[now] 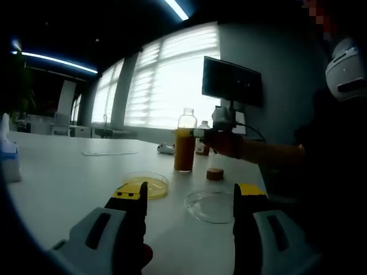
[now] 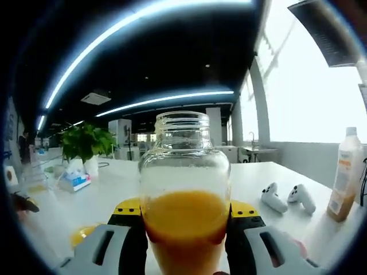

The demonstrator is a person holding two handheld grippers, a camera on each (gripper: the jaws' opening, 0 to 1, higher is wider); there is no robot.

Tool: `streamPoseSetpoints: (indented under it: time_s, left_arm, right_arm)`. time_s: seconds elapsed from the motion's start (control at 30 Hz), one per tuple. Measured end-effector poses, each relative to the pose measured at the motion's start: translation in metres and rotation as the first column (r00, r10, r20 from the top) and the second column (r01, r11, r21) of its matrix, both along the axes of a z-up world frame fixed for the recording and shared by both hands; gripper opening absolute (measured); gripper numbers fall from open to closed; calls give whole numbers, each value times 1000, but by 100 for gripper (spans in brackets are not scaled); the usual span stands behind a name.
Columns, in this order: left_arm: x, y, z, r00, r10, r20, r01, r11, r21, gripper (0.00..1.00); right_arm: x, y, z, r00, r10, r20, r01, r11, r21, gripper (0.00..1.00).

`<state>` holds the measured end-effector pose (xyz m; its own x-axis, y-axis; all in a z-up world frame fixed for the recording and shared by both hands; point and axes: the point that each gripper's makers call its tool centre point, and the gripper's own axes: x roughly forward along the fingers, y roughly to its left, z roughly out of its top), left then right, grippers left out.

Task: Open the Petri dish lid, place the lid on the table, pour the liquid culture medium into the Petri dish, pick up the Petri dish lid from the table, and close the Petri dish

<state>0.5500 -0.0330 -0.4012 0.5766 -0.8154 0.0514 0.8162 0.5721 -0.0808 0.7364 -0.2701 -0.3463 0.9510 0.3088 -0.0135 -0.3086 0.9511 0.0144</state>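
**Orange medium: spill and contamination hazards at the bottle stage**

Orange liquid half fills the glass bottle (image 2: 184, 212) seen in the right gripper view. The right gripper (image 2: 184, 220) has its jaws closed against the bottle's lower body on both sides. The bottle mouth is uncapped and the bottle stands upright.

In the left gripper view, the left gripper (image 1: 190, 197) has its jaws spread wide and holds nothing. Just beyond the jaws, the Petri dish (image 1: 147, 184) rests on the white table (image 1: 69, 172) and already shows yellow content. The clear lid (image 1: 211, 205) lies on the table beside the dish, apart from it. Farther back, the bottle stands upright near a small brown cap (image 1: 215, 173), with the right gripper around it. A second, smaller bottle (image 1: 202, 140) stands behind.

Judged hazards:

1. Smooth glass may slip in the jaws if the bottle is tilted again or set down hard.
2. The open mouth allows spillage if the bottle is knocked.
3. The lid is thin and lies flat; a poor grasp could skid it into the dish.
4. The dish remains uncovered and exposed until closed.
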Motion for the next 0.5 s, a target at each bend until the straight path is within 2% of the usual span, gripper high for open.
streamPoseSetpoints:
  time_s: [0.1, 0.17, 0.33, 0.5]
  left_arm:
    - [-1, -1, -1, 1000, -3, -1, 3, 1000, 6, 51]
    - [-1, -2, -1, 1000, -5, 3, 5, 1000, 11, 51]
    - [-3, -2, -1, 1000, -10, 7, 10, 1000, 13, 51]
    - [-3, -2, -1, 1000, -4, 14, 4, 1000, 17, 51]
  right_arm:
    - [-2, 1, 0, 1000, 2, -5, -2, 1000, -7, 51]
    - [-5, -2, 1, 1000, -12, 13, 13, 995, -95, 57]
    - [-16, -3, 6, 1000, 3, 2, -3, 1000, -21, 56]
    - [-25, -4, 9, 1000, 2, 5, -1, 1000, -20, 56]
